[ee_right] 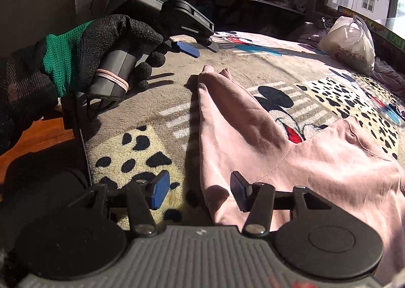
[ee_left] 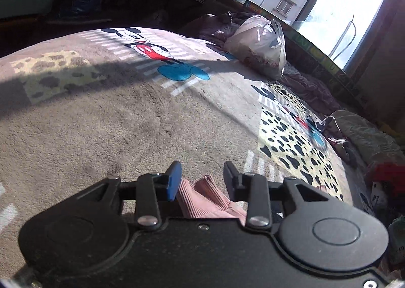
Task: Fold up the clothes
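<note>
A pink sweatshirt (ee_right: 316,161) lies on a Mickey Mouse blanket (ee_right: 152,100), one sleeve (ee_right: 227,110) stretched toward the far left. My right gripper (ee_right: 200,191) is open, its jaws straddling the garment's near left edge. My left gripper (ee_left: 202,176) is open just above the sleeve's ribbed cuff (ee_left: 205,197), which shows between its fingers. The left gripper also shows in the right wrist view (ee_right: 200,47), held by a gloved hand (ee_right: 106,45) above and left of the cuff (ee_right: 215,71).
A tied white plastic bag (ee_left: 260,45) sits at the blanket's far side by the window (ee_left: 341,4). Crumpled bedding and clothes (ee_left: 354,133) lie along the right. Bare wooden floor (ee_right: 33,141) shows at the left.
</note>
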`<state>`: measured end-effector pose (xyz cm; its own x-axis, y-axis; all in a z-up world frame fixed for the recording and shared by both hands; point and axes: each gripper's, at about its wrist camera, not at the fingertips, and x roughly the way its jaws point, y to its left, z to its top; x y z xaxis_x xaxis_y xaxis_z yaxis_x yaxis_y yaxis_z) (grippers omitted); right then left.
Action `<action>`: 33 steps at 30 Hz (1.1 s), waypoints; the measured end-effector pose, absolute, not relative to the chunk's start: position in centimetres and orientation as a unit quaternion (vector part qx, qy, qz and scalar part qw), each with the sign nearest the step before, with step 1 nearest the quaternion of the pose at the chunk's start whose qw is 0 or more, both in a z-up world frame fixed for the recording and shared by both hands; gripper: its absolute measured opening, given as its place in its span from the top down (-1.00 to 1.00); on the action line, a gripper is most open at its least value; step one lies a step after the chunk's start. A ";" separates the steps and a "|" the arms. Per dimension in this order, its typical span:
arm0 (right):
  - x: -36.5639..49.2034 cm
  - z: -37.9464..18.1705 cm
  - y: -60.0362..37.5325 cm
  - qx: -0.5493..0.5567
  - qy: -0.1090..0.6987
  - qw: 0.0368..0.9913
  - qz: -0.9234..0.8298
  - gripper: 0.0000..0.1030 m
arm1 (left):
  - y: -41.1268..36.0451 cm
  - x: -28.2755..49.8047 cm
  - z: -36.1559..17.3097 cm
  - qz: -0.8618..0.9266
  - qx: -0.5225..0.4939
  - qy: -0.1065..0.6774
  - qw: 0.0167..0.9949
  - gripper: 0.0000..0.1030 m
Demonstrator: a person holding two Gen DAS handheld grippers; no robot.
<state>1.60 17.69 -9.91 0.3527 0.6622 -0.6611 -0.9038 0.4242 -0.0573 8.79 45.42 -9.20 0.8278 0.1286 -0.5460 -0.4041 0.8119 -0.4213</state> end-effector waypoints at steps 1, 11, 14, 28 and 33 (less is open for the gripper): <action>1.7 -10.2 17.9 -0.217 0.290 0.792 0.492 -0.04 | 45.2 9.7 -9.3 0.139 -0.256 0.273 0.917 0.34; 2.0 -11.0 17.6 -0.195 0.308 0.792 0.489 -0.06 | 43.5 12.2 -9.7 0.086 -0.197 0.277 0.936 0.89; 1.8 -11.6 17.9 -0.203 0.312 0.787 0.492 -0.18 | 43.6 13.1 -10.2 0.124 -0.207 0.280 0.929 0.86; 1.0 -11.8 18.0 -0.214 0.292 0.802 0.475 -0.33 | 40.2 9.1 -10.8 0.108 -0.252 0.304 0.912 0.46; 0.6 -11.0 17.1 -0.211 0.294 0.801 0.477 -0.32 | 42.4 7.1 -11.2 0.146 -0.359 0.226 0.894 0.45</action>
